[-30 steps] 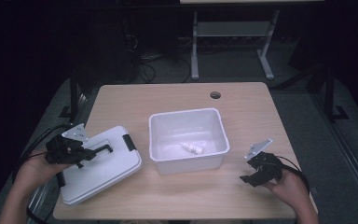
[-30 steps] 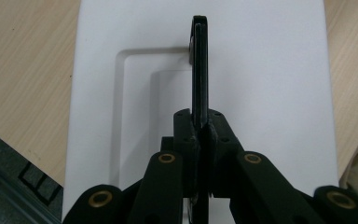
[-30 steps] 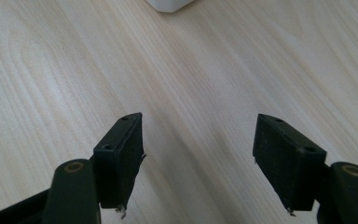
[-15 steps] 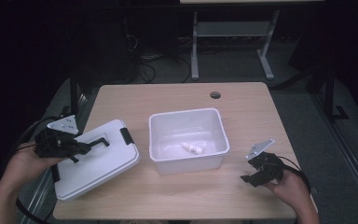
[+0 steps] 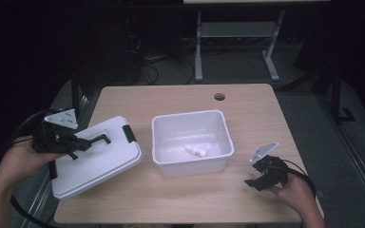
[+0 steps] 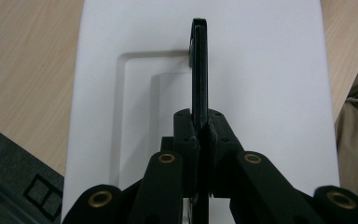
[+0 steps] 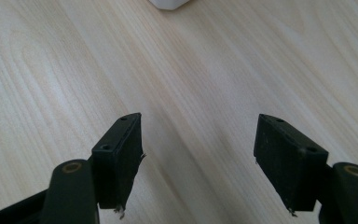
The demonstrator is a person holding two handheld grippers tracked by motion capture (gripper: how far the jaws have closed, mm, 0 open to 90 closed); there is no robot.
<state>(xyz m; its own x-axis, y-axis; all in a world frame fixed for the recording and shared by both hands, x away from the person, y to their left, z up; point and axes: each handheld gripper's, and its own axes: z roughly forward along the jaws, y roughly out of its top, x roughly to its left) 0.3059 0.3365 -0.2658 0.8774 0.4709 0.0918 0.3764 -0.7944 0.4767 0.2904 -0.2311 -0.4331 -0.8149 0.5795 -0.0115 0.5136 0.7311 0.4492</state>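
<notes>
Over table | left claw pinching lid handle | right claw spread, empty

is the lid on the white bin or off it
Off. The lid lies left of the open white bin, its near end over the table edge; the left gripper clamps its black handle.

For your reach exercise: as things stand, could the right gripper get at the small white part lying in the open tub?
Probably yes. The right gripper is open and empty, the tub stands uncovered, and bare table lies between them; the white part is exposed.
</notes>
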